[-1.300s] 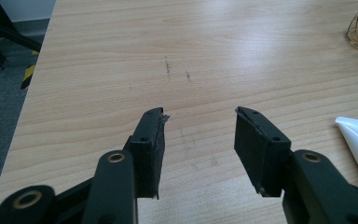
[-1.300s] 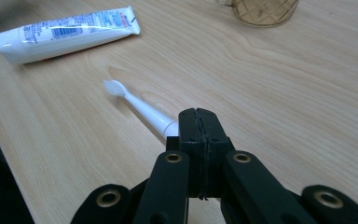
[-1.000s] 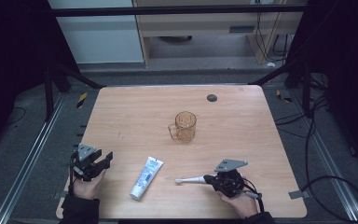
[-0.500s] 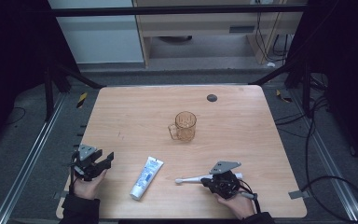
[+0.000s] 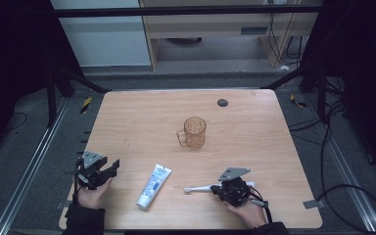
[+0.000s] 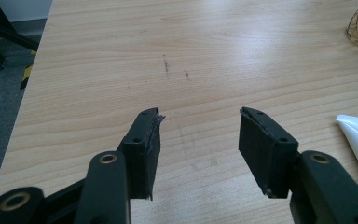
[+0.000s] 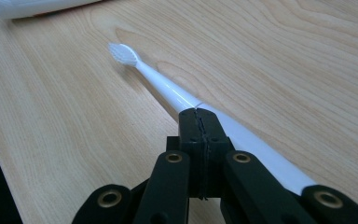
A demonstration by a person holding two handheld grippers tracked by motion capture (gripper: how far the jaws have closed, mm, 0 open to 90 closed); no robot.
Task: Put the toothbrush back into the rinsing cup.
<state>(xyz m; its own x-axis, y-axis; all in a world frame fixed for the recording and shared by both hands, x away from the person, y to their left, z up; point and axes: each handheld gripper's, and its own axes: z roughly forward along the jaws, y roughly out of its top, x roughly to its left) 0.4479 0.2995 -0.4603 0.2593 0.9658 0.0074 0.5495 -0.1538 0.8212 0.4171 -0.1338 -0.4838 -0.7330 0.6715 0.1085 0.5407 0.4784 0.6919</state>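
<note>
The white plastic toothbrush [image 5: 203, 188] lies near the table's [image 5: 254, 147] front edge, just beside the fully closed, empty right gripper [image 7: 199, 116]; closed jaws could knock it away. Far left, the left gripper [image 6: 198, 135] has just been opening, half-spread, empty

Toothpaste tube [image 5: 153, 187] print too small to read

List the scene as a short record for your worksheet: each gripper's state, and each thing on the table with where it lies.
left gripper: fingers open, just been opening, nothing between them
right gripper: fingers shut together, over the toothbrush handle
toothbrush: white, lying flat, head toward the tube
toothpaste tube: lying between the two grippers
mug: amber, see-through, upright, mid-table
table: light wood
</note>
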